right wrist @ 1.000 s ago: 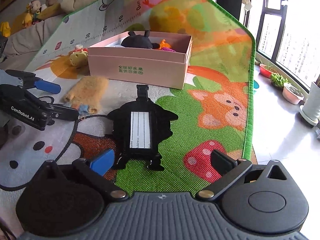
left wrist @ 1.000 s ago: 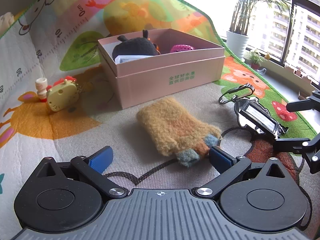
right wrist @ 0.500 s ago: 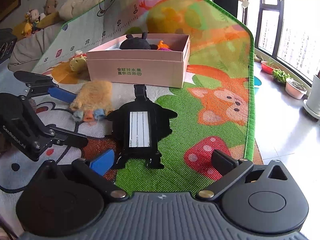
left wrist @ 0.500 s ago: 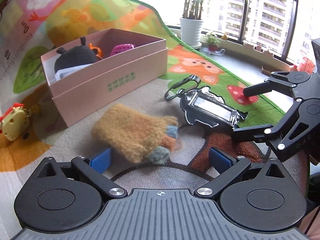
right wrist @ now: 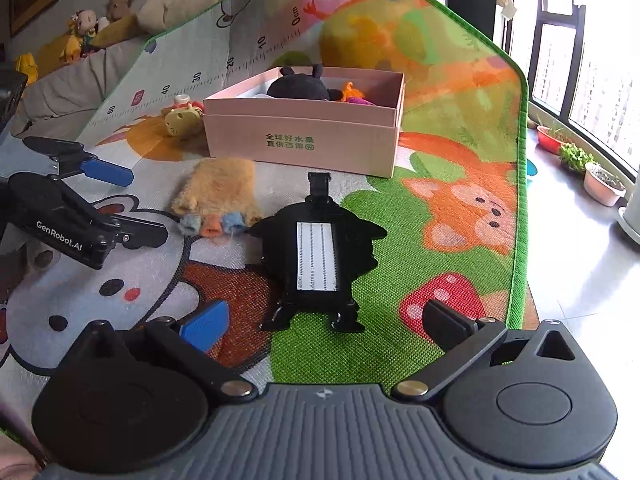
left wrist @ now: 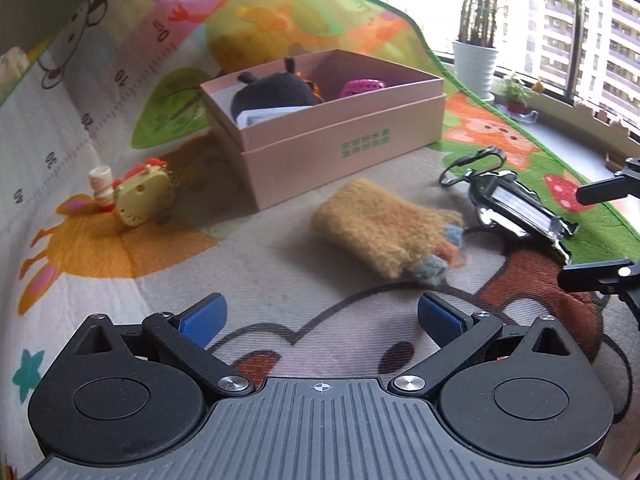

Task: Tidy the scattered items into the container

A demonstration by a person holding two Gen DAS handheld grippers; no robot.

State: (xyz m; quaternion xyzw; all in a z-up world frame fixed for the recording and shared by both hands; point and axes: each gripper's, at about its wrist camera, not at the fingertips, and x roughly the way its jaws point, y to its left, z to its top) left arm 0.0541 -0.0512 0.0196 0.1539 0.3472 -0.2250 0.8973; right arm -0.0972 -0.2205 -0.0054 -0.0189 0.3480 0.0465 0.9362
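A pink box stands on the play mat, holding a black plush and a pink item; it also shows in the right wrist view. A fuzzy tan paw glove lies in front of it. A black luggage tag lies to its right. A yellow cat toy sits left of the box. My left gripper is open and empty, short of the glove. My right gripper is open and empty, just short of the tag.
The play mat curves up behind the box and ends at a green edge on the right, with bare floor and potted plants beyond. A small white bottle stands by the cat toy. Stuffed toys sit on a sofa at far left.
My left gripper has swung back left and pulled away, so the glove now lies ahead and right of its open fingers. The right gripper crept a little closer to the tag.
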